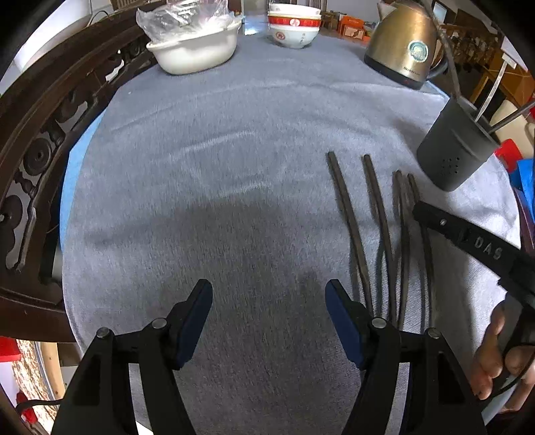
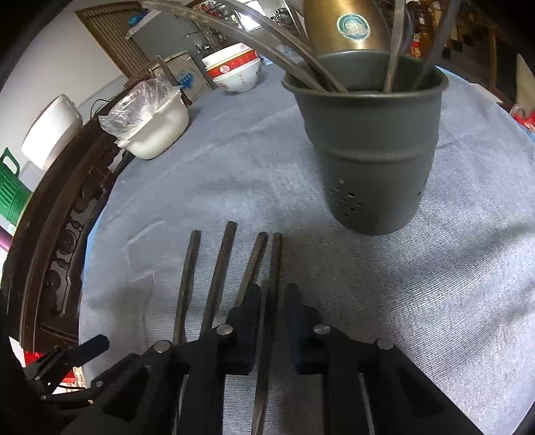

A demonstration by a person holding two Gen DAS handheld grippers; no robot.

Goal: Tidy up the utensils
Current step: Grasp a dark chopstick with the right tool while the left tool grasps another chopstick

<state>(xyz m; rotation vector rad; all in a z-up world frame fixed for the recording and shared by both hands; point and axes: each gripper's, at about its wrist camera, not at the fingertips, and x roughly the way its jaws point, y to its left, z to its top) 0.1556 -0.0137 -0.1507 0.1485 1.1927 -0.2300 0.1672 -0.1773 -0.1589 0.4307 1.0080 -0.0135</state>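
Several dark chopsticks (image 1: 347,217) lie side by side on the grey tablecloth (image 1: 234,167), pointing away from me. A dark grey utensil holder (image 2: 371,150) with metal utensils in it stands just beyond them. My right gripper (image 2: 274,291) is low over the cloth and straddles the rightmost chopstick (image 2: 276,257). Its pads stand narrow, with a slim strip of cloth showing beside the stick. In the left wrist view its finger (image 1: 434,217) reaches over the chopsticks from the right. My left gripper (image 1: 269,287) hangs wide open over bare cloth to the left of the chopsticks, holding nothing.
A brass-coloured kettle (image 1: 401,43) stands behind the holder (image 1: 451,150). Stacked red-and-white bowls (image 1: 294,23) and a white dish with a plastic bag (image 1: 194,50) sit at the far edge. Carved dark woodwork (image 1: 50,134) borders the table's left side. A hand (image 1: 495,361) holds the right gripper.
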